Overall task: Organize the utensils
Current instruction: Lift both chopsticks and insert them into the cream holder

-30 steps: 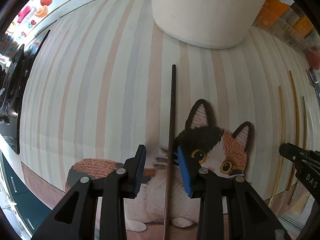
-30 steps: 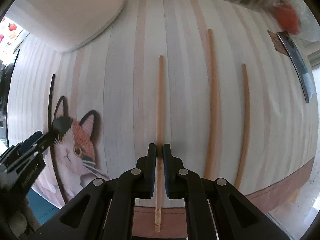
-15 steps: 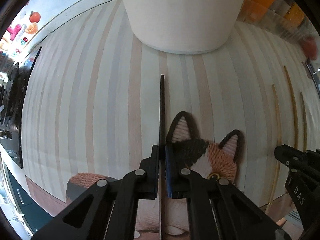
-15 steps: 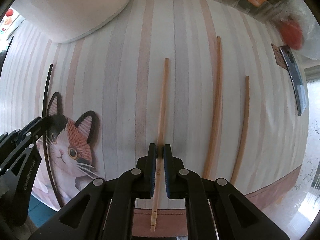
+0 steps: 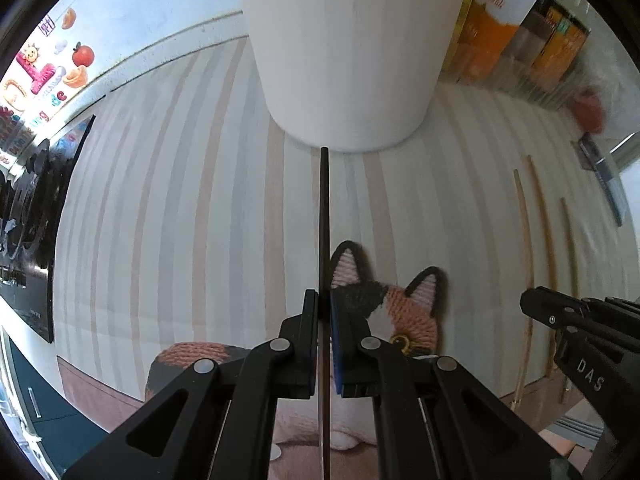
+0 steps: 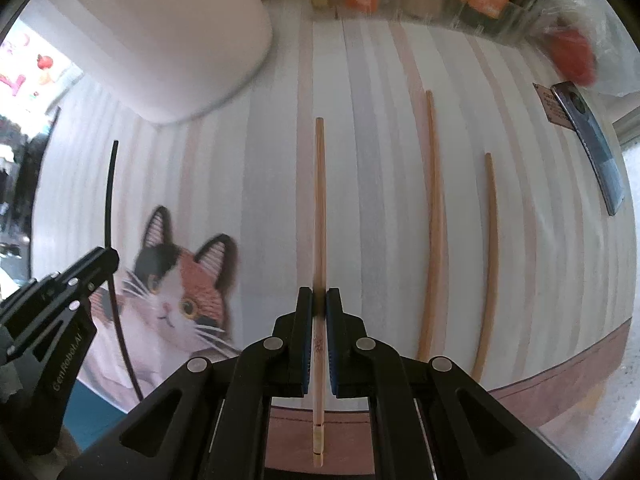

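Two handheld grippers each clamp a single chopstick over a striped placemat printed with a calico cat. The left gripper has its jaws drawn narrow on a black chopstick, which runs straight ahead between the blue-padded fingers, its far tip close to the base of a white cylindrical container; from this angle it cannot be told whether tip and container touch. The chopstick's near end passes back under the gripper body and out of the bottom of the view. The right gripper is likewise closed tight, on a light wooden chopstick that points forward across the mat, its marked butt end sticking out behind the fingers toward the mat's brown border. To the right of that stick, two more wooden chopsticks lie apart from each other on the mat, roughly parallel with the held one. A dark flat phone-like object lies near the mat's far right edge, and a row of orange and yellow boxes stands behind the container. In the right wrist view the left gripper appears at the left, above the cat's flank, with the black chopstick arcing forward from it toward the container
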`<state>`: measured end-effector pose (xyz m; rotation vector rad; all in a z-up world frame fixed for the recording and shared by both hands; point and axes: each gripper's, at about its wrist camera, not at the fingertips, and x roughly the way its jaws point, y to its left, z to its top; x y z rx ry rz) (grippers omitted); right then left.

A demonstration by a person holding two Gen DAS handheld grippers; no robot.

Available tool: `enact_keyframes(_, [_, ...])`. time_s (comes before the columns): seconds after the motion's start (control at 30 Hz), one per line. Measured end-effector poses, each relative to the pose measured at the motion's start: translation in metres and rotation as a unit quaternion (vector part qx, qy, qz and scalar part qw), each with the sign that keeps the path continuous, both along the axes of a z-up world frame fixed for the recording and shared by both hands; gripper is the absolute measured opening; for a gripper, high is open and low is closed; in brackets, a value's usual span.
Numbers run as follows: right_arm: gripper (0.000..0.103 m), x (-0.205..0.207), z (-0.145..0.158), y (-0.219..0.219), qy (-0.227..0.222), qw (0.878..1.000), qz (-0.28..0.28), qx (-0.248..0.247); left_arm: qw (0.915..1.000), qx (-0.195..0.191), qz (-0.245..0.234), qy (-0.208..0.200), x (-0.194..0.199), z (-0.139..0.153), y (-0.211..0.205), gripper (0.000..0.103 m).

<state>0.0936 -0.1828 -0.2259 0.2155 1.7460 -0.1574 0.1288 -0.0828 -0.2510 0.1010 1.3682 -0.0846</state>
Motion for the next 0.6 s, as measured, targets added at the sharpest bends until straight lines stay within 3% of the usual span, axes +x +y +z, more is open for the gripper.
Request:
enact_keyframes(0.33, [0.007, 0.013, 0.066, -0.02, -0.072, 0.997, -0.01, 0.04, 0.9975, -0.048, 0.028, -0.045, -0.026, 0.054, 0.018, 0.003])
enact_keyframes(0.6, [0.007, 0.034, 0.123, -0.02, -0.149, 0.986, -0.021, 0.073, 0.9859, -0.107, 0.05, -0.118, -0.029, 0.138, 0.034, 0.003])
